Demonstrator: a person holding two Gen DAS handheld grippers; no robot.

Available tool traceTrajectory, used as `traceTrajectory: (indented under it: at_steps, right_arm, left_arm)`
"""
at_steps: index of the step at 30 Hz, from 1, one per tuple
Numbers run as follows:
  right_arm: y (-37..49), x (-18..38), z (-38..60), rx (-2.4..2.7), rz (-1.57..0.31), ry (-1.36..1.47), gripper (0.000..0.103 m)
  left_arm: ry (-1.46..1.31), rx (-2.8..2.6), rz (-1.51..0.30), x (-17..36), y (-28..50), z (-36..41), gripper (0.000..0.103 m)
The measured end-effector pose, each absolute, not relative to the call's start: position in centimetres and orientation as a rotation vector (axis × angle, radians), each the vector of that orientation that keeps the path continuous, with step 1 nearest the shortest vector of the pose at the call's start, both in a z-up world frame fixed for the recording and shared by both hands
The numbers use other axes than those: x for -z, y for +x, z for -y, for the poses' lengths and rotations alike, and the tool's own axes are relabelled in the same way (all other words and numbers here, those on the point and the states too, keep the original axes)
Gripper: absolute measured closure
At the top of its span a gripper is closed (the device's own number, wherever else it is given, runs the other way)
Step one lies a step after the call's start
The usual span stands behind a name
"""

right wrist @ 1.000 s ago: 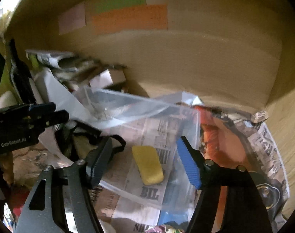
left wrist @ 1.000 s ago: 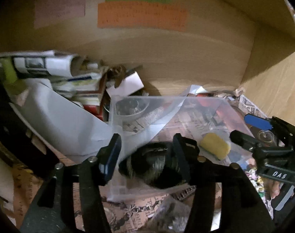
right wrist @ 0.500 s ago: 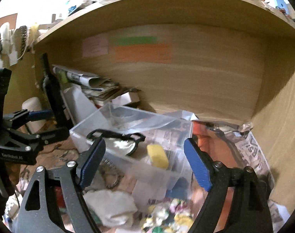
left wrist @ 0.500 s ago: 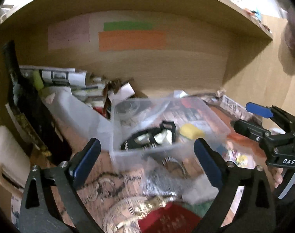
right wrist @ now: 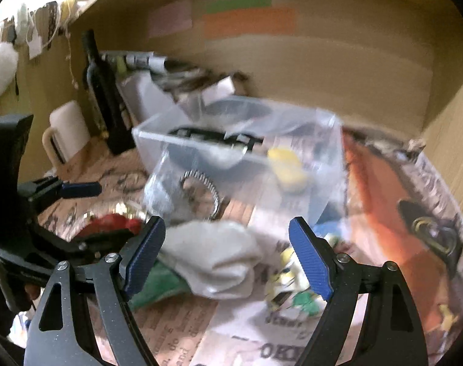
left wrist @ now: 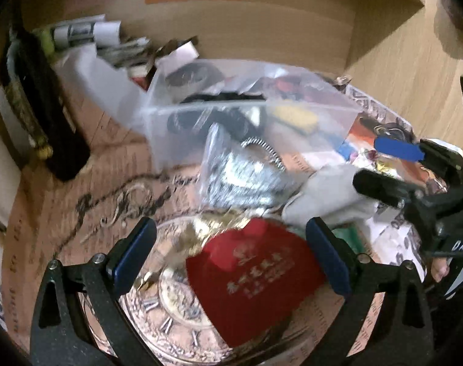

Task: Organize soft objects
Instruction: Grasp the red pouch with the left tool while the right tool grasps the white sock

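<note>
A clear plastic bin holds a black soft item and a yellow sponge. In front of it lie a clear bag with a coiled band, a white cloth and a green cloth. My left gripper is open and empty above a red pouch on a clock plate. My right gripper is open and empty over the white cloth.
A dark bottle and a white mug stand at the left. Rolled papers pile against the wooden back wall. Newspaper covers the right side, with small colourful scraps on it.
Both grippers have pulled back out of the bin toward the front. The left one let go of the black soft item, which now lies in the bin, and opened wide.
</note>
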State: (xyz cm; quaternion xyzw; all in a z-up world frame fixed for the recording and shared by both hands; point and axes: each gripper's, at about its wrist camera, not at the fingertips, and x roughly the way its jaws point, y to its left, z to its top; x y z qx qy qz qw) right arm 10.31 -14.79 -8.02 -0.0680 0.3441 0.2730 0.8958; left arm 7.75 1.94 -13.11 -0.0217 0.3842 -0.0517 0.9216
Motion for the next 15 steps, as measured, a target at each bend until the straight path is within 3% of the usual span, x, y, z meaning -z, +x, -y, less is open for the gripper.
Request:
traceTrajectory:
  at_steps: [8, 10, 13, 15]
  right_arm:
    - [10.8, 10.1, 14.7, -0.577, -0.793, -0.132, 0.022]
    - [10.8, 10.3, 14.7, -0.577, -0.797, -0.136, 0.029]
    - [10.9, 10.8, 14.3, -0.590, -0.815, -0.147, 0.042]
    - [10.9, 10.9, 14.1, -0.588, -0.814, -0.156, 0.044]
  left_arm:
    - [-0.139, 0.066, -0.816, 14.2, 7.0, -5.1, 0.003]
    - [-0.164, 0.069, -0.822, 14.5, 7.0, -5.6, 0.004]
    - [-0.214, 0.105, -0.842, 15.1, 7.5, -5.9, 0.018]
    - [-0.217, 0.112, -0.839, 15.3, 7.6, -5.8, 0.023]
